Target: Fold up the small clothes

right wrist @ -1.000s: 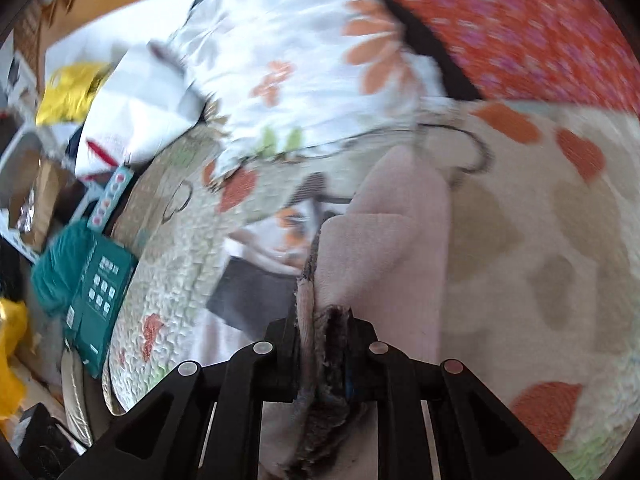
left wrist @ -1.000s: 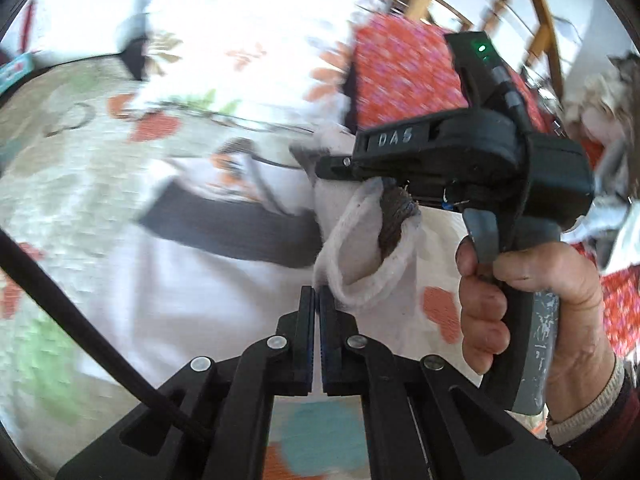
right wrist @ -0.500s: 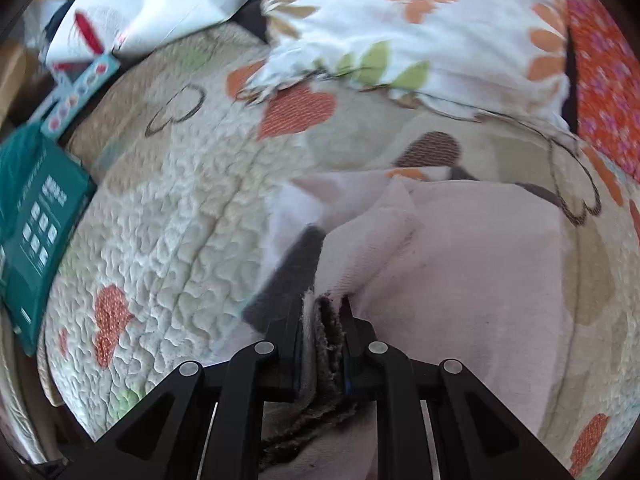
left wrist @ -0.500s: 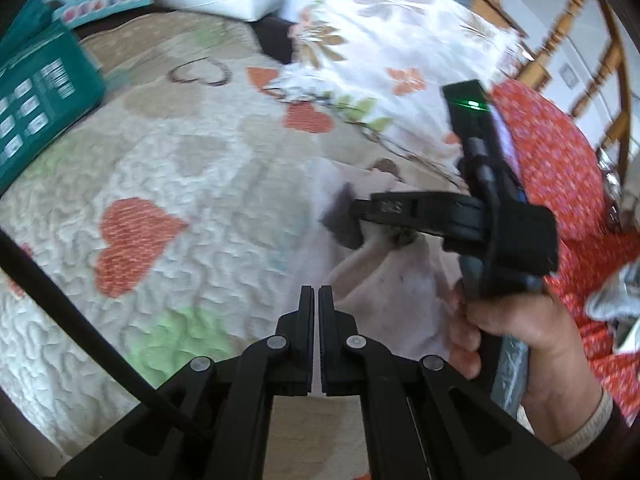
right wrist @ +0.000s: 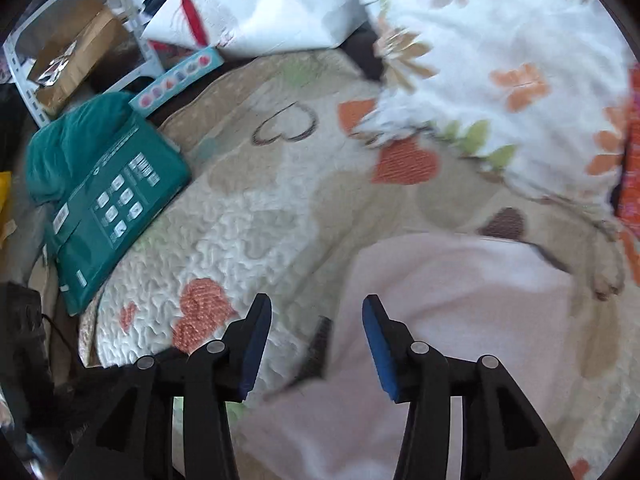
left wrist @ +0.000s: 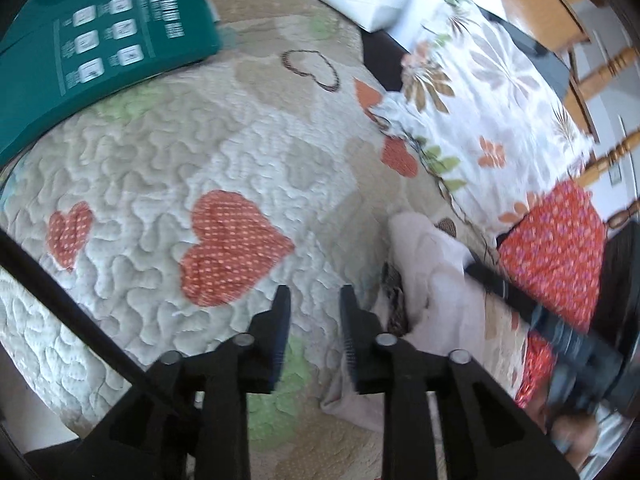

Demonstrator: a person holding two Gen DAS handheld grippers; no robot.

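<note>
A pale pink small garment (right wrist: 452, 304) with a dark grey band at its left edge lies folded on the heart-patterned quilt (right wrist: 256, 216). My right gripper (right wrist: 316, 320) is open and empty, low over the garment's left edge. In the left wrist view the garment (left wrist: 432, 276) lies to the right of my left gripper (left wrist: 312, 308), which is open a little and empty over the quilt (left wrist: 168, 184). The right gripper's body (left wrist: 560, 328) shows blurred at the right of that view.
A teal package (right wrist: 108, 204) lies at the quilt's left edge; it also shows in the left wrist view (left wrist: 92, 44). A floral pillow (right wrist: 500, 60), a red patterned cushion (left wrist: 556, 256) and a white bag (right wrist: 256, 12) border the far side. Wooden chairs (left wrist: 600, 64) stand behind.
My right gripper has opened and let go of the garment's dark edge, which now lies flat. My left gripper has opened slightly and swung left over the quilt.
</note>
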